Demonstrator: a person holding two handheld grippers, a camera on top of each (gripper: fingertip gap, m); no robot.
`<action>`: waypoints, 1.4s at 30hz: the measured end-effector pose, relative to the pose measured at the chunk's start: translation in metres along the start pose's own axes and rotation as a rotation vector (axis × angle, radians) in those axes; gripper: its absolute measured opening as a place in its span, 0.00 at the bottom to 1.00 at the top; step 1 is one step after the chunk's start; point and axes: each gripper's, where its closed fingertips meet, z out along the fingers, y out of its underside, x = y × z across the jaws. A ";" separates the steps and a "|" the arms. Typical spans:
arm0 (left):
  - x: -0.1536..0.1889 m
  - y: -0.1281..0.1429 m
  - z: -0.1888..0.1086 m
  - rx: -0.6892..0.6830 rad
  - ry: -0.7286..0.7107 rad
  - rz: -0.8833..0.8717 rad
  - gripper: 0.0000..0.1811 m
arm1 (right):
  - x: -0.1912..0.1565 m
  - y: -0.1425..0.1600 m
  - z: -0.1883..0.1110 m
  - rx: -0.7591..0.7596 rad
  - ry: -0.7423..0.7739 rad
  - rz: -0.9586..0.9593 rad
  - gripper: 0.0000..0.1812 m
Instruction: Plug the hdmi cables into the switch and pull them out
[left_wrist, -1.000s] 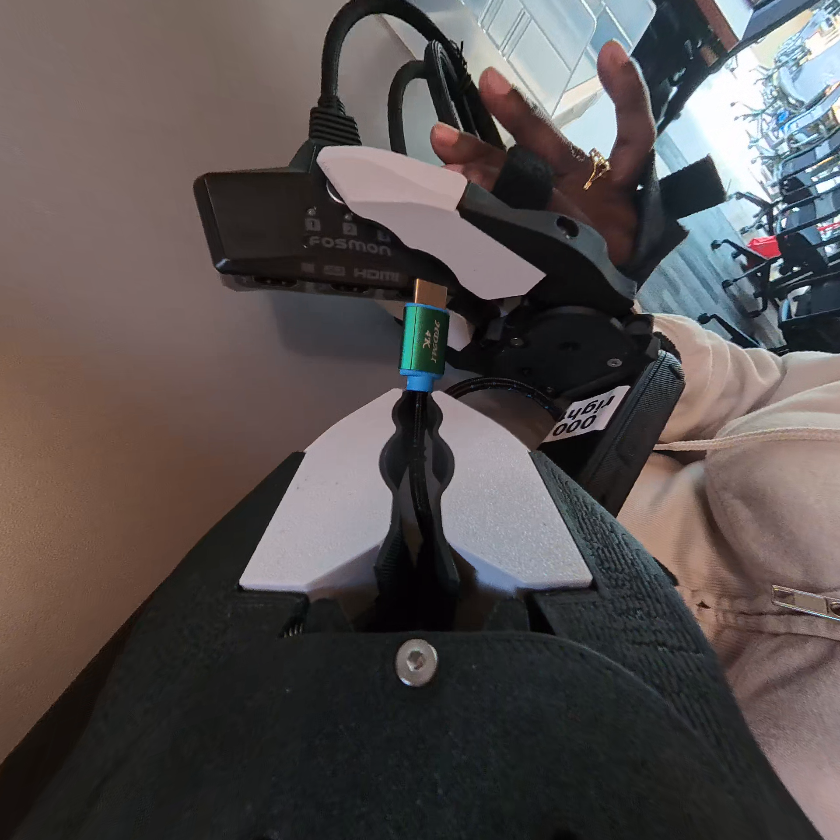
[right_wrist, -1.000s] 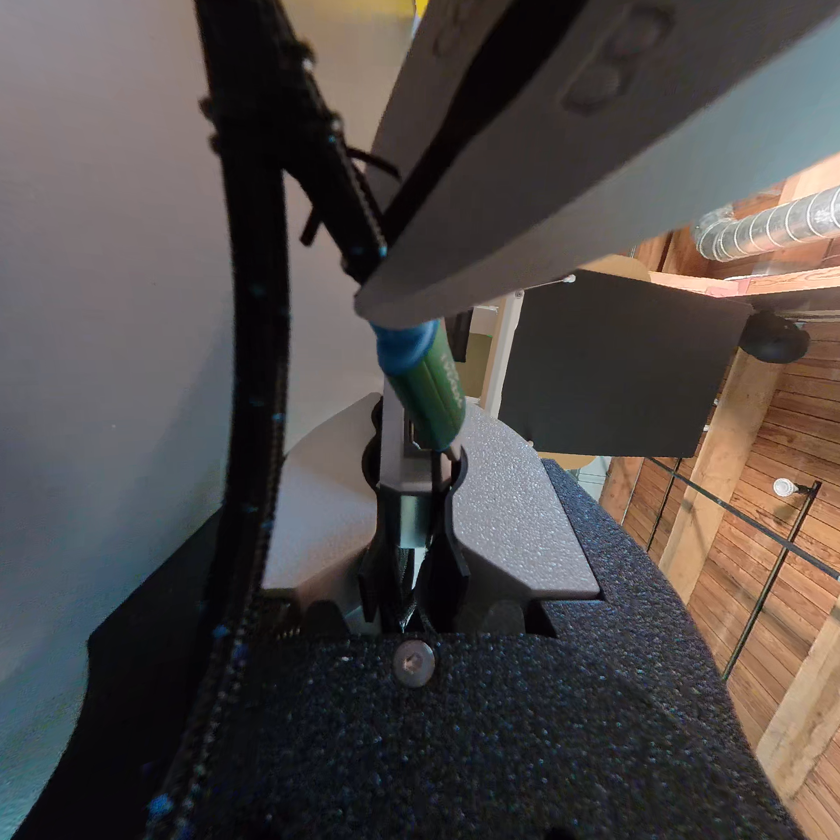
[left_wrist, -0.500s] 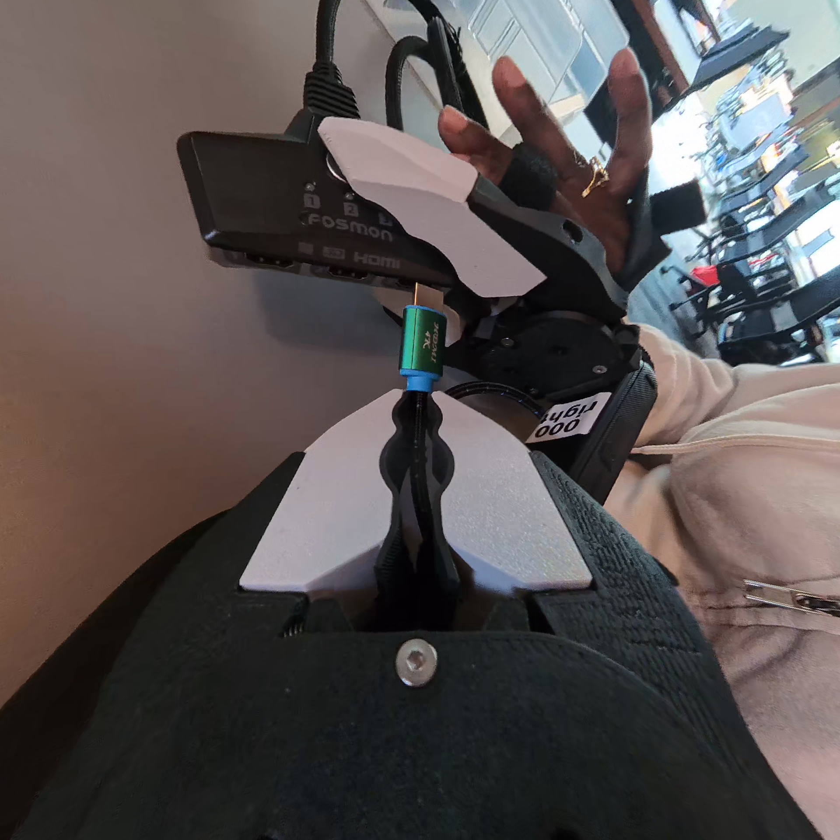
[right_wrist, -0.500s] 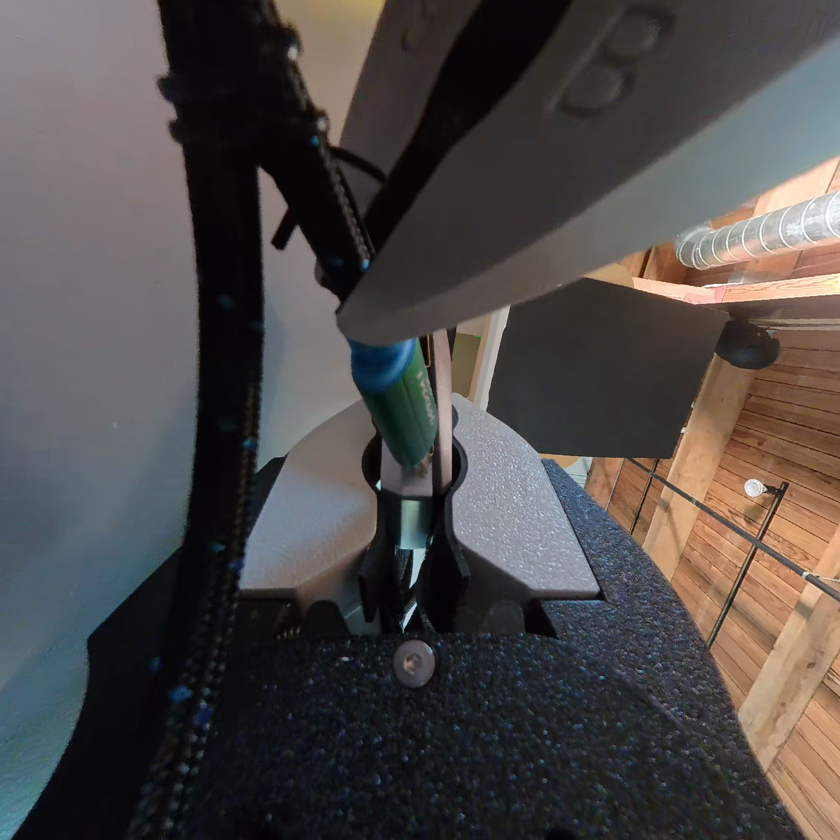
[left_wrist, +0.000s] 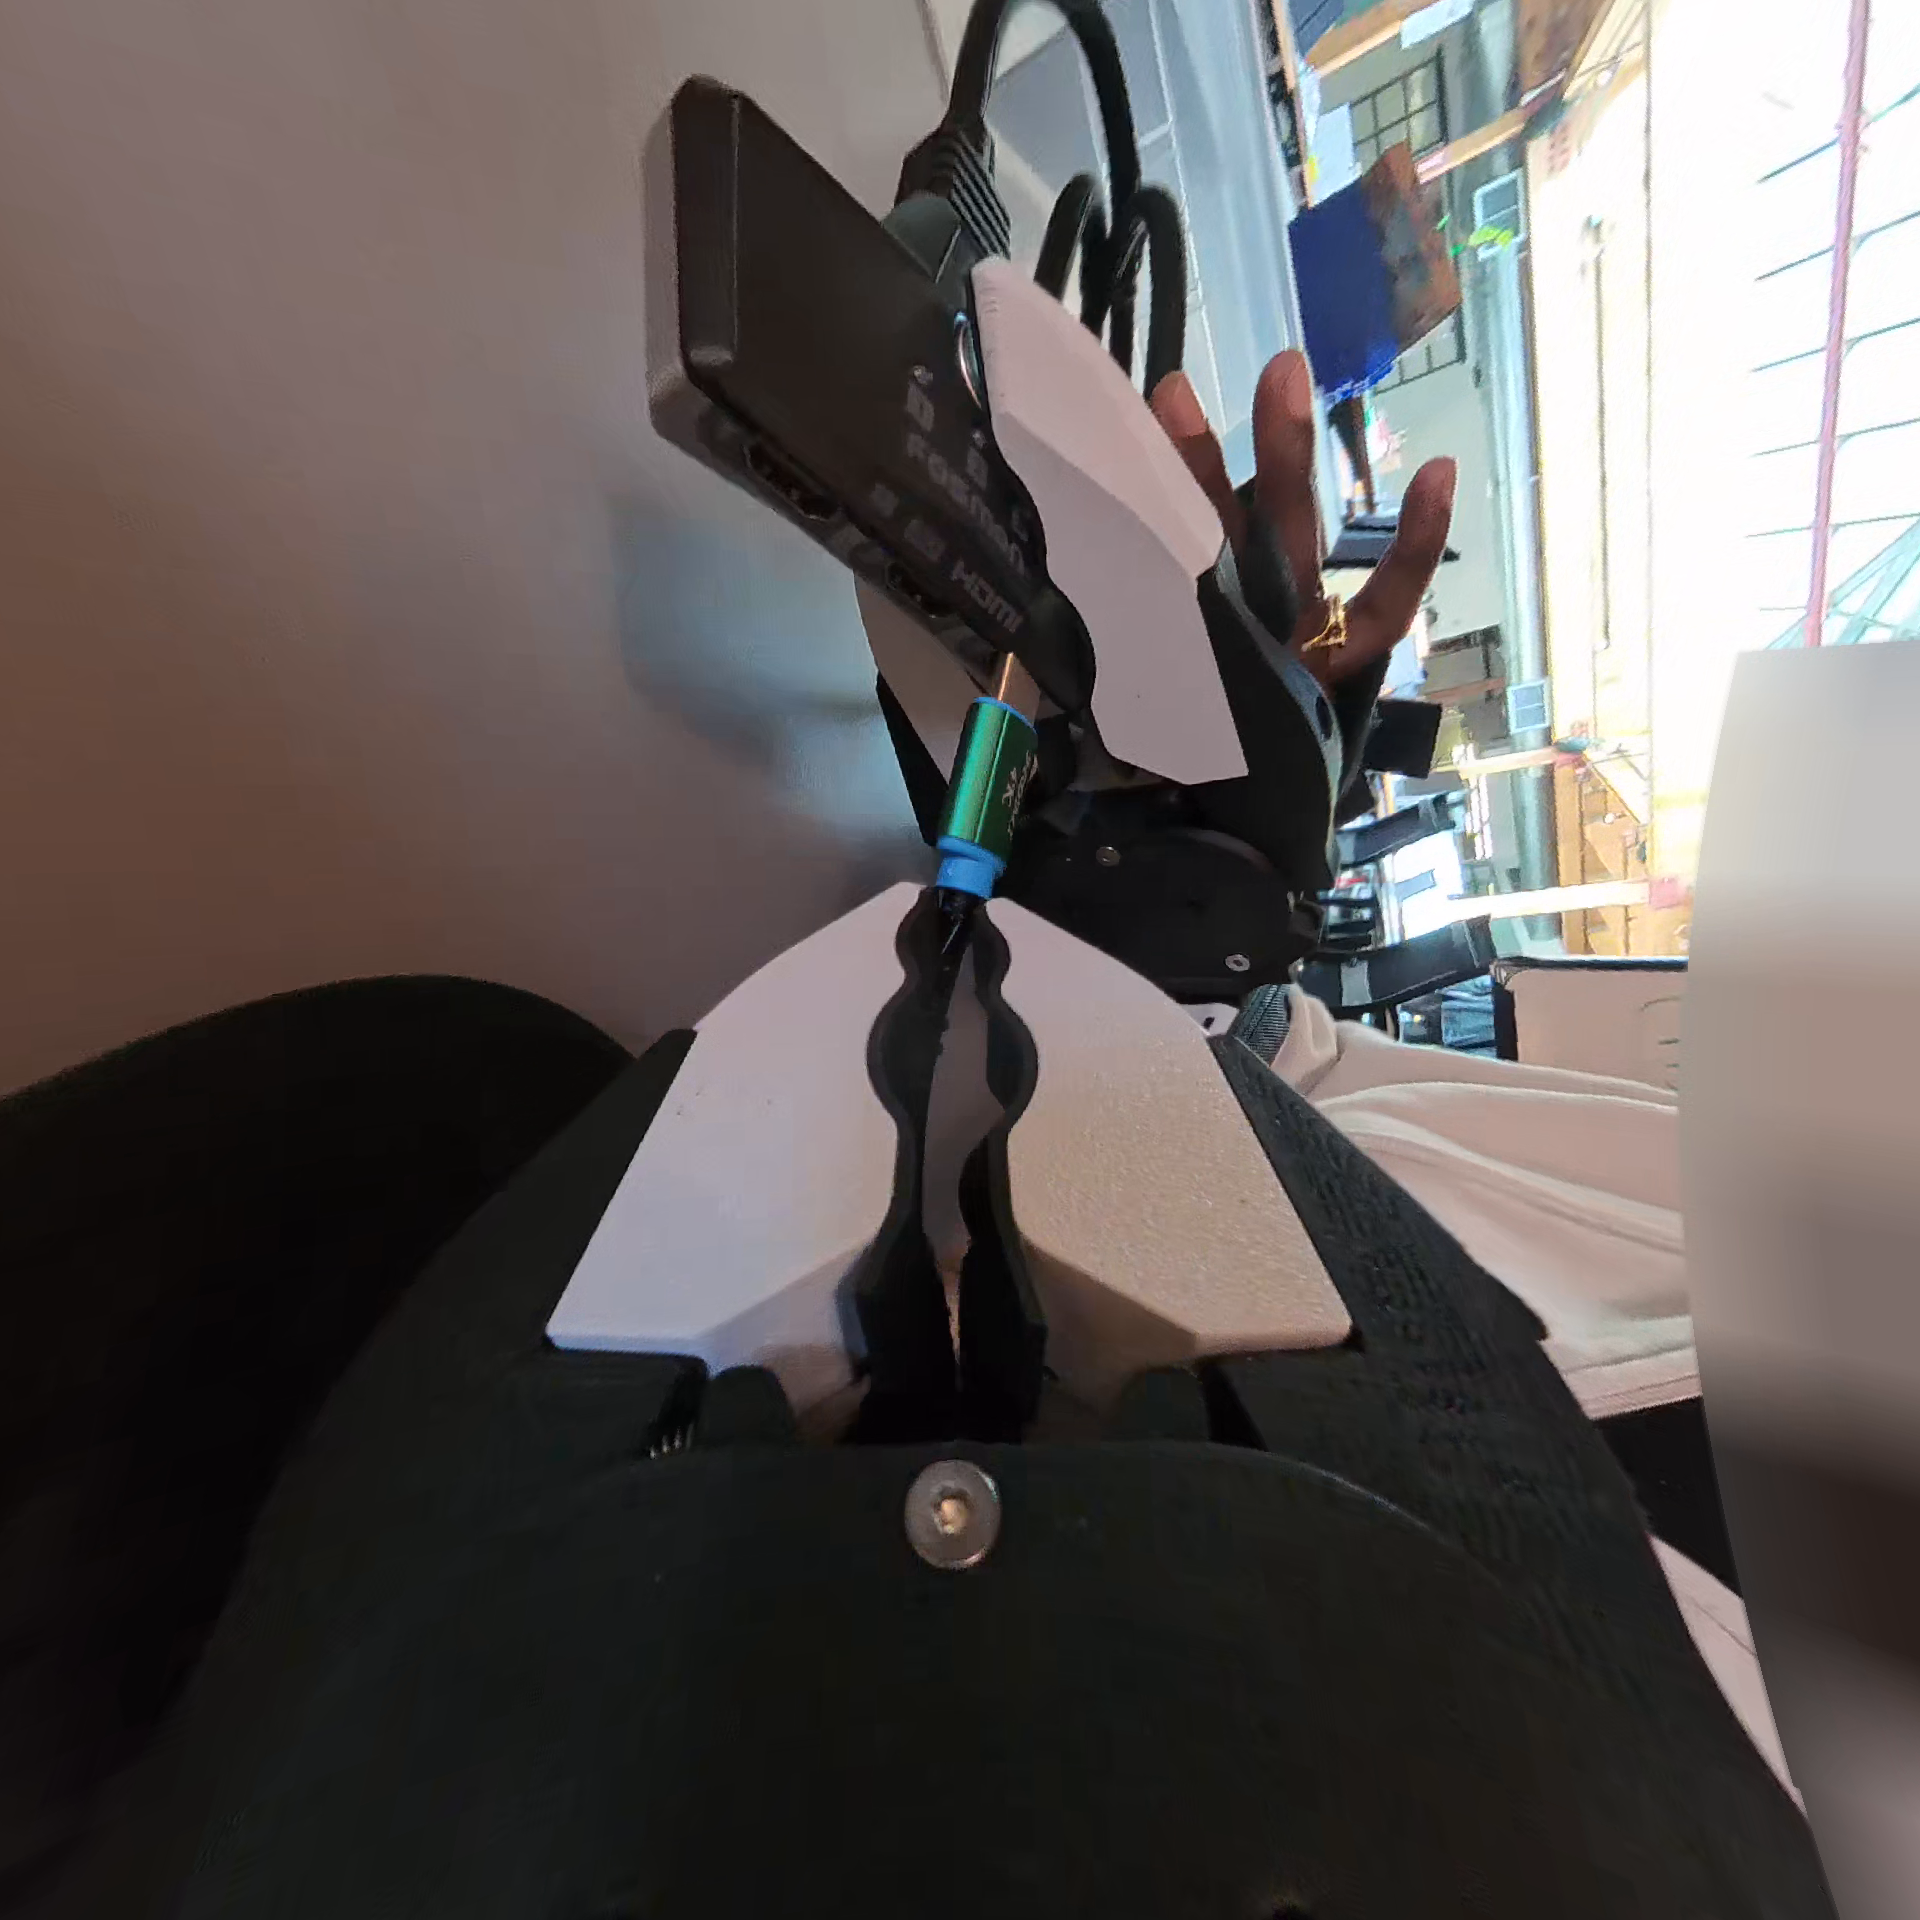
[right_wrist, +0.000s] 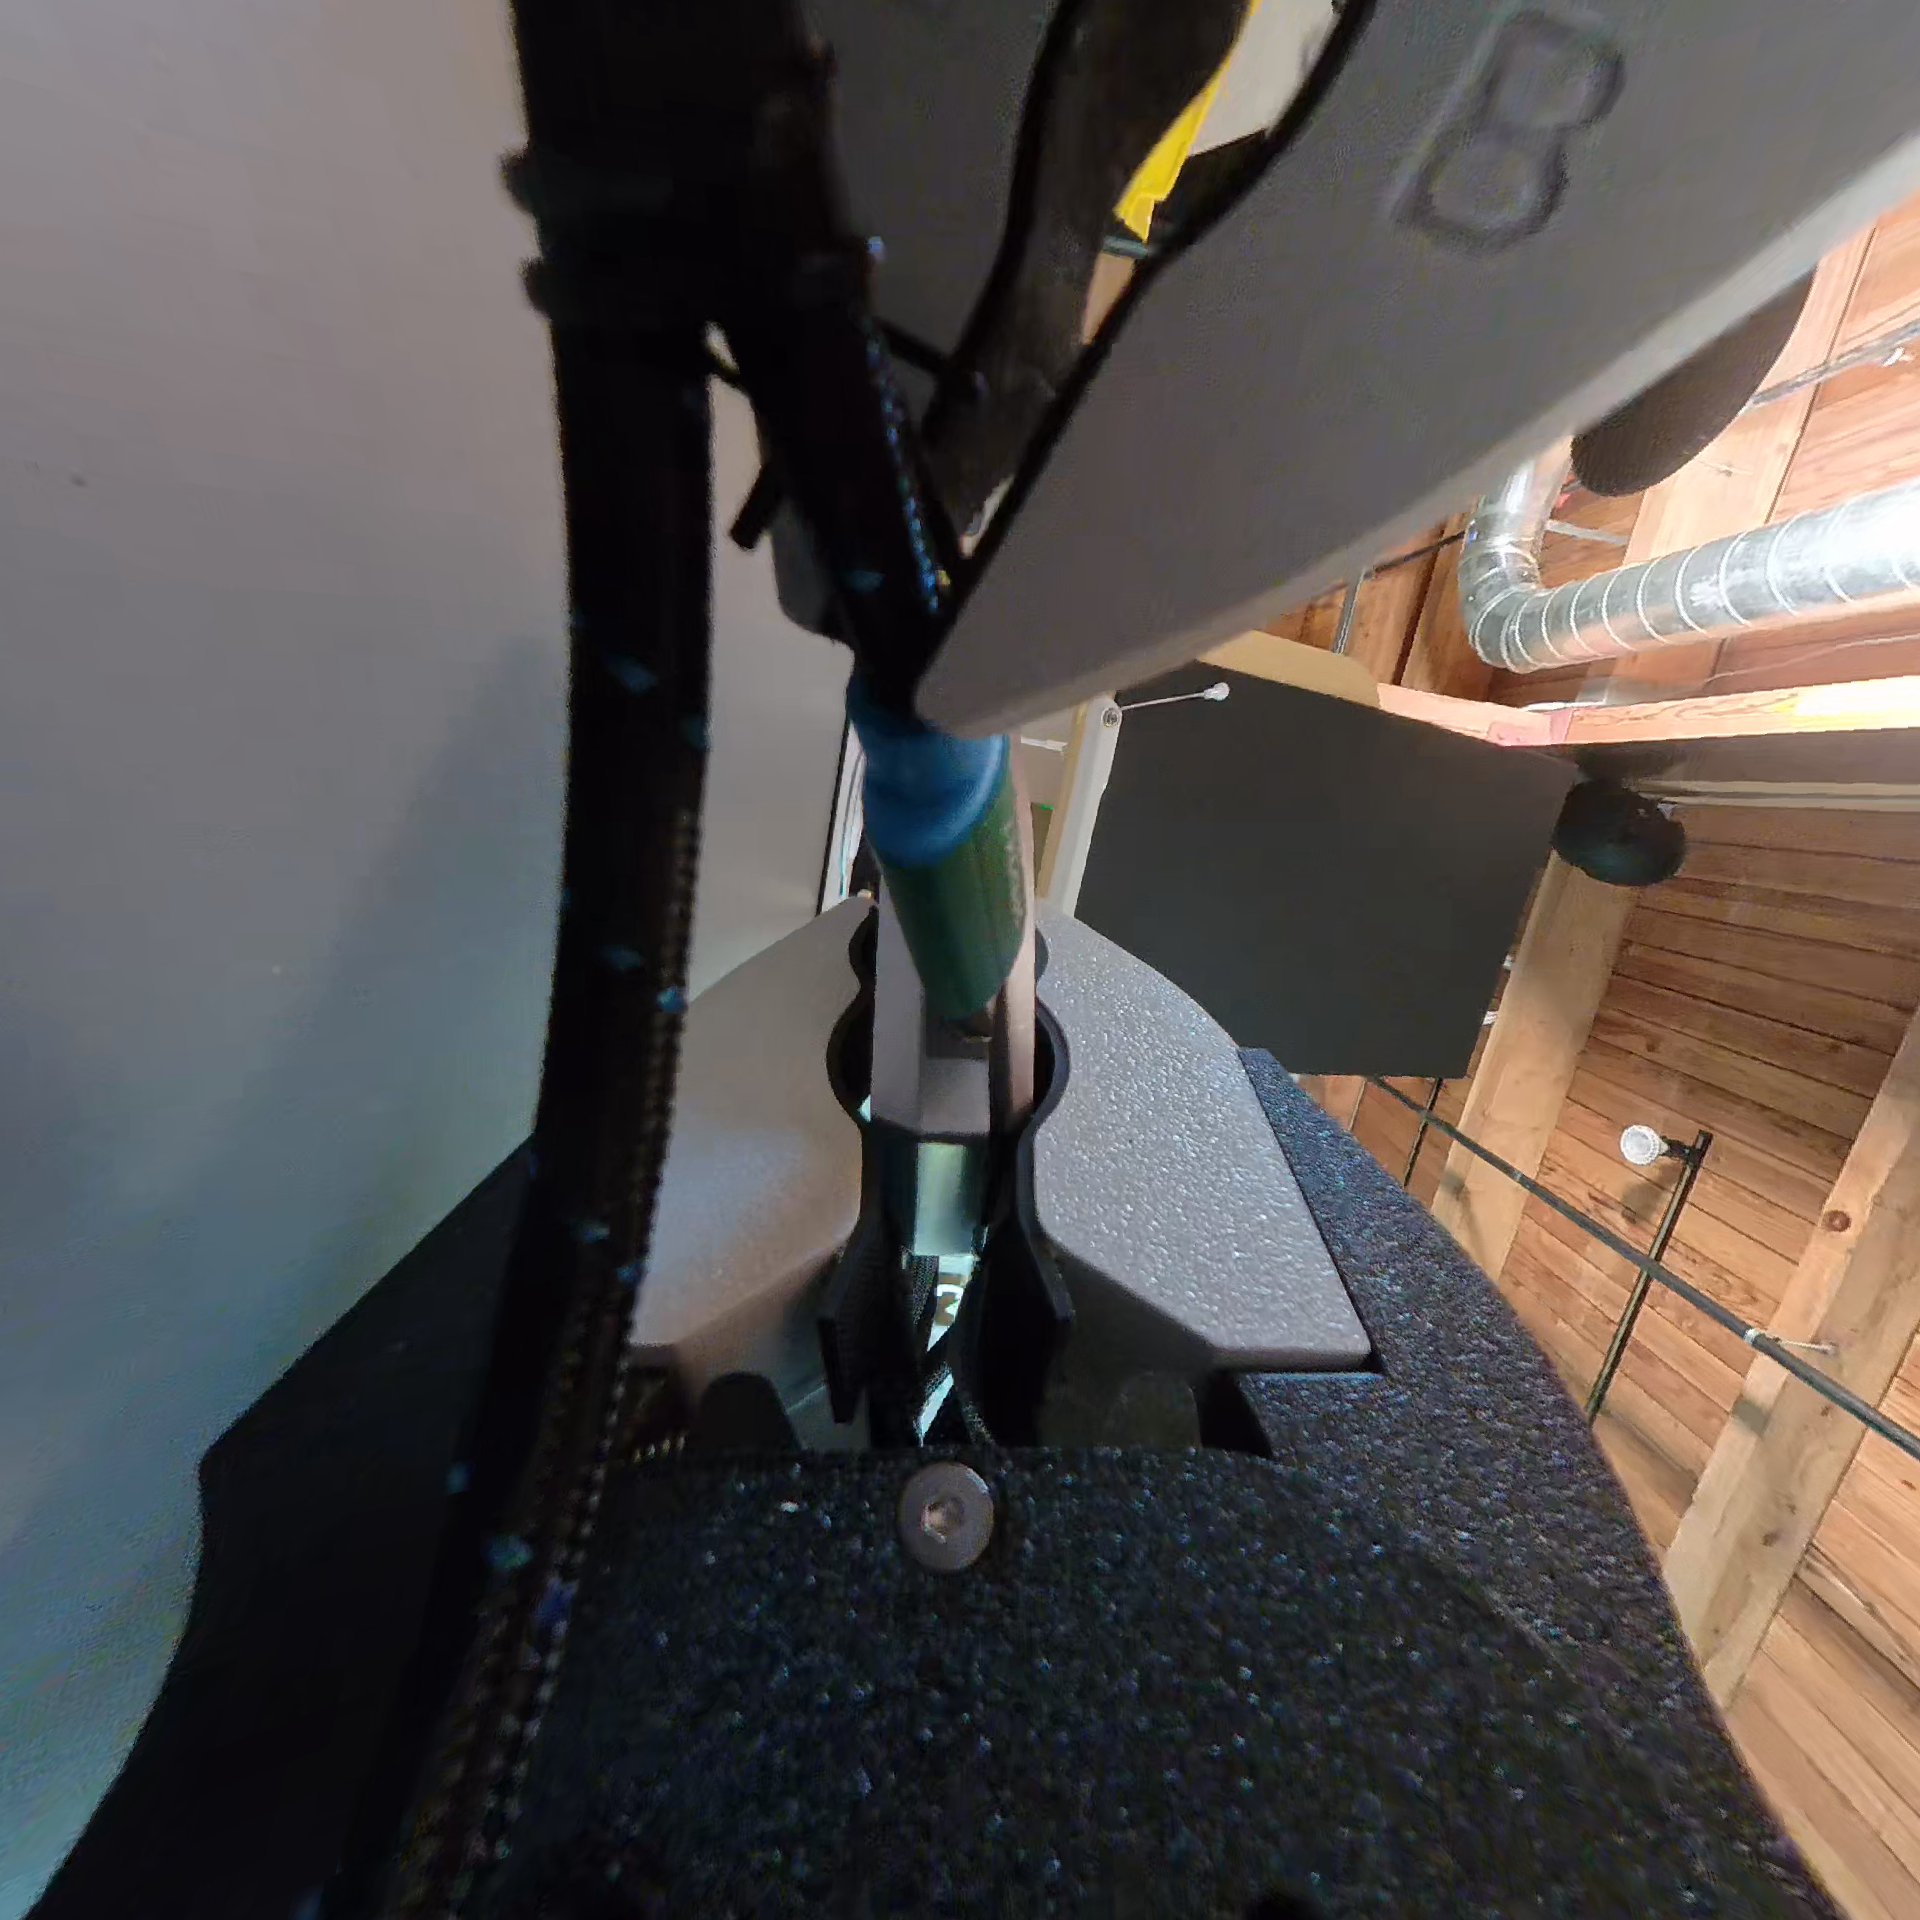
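Note:
In the left wrist view my left gripper (left_wrist: 956, 914) is shut on the thin black cable just below a green HDMI plug (left_wrist: 987, 774) with a blue collar. The plug leans right, and its gold tip (left_wrist: 1006, 681) meets the port edge of the black switch (left_wrist: 810, 343); how deep it sits is hidden. The switch is steeply tilted, clamped by my right gripper's white finger (left_wrist: 1101, 499). In the right wrist view my right gripper (right_wrist: 951, 935) is shut on the switch (right_wrist: 940, 1101), seen edge-on, with the green plug (right_wrist: 961, 914) entering it.
A thick black cable (left_wrist: 956, 166) is plugged into the switch's far side. A braided black cable (right_wrist: 623, 831) hangs at the left. A hand (left_wrist: 1340, 520) and beige sleeve (left_wrist: 1455, 1143) are behind the switch. A white object (left_wrist: 1818, 935) stands at right. A plain grey surface (left_wrist: 312, 416) fills the left.
The right gripper has turned the switch from nearly level to steeply tilted. The green plug now leans right in the left gripper, and its gold tip has closed onto the port.

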 end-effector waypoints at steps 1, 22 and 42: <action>0.001 0.001 0.000 -0.012 -0.004 -0.006 0.03 | 0.000 -0.001 0.000 0.004 0.003 -0.011 0.11; 0.009 0.011 0.000 0.071 0.119 -0.334 0.02 | 0.005 -0.010 -0.007 0.065 0.015 -0.019 0.12; 0.003 0.012 0.001 0.042 -0.047 0.107 0.24 | -0.017 -0.018 -0.004 0.079 -0.110 -0.033 0.13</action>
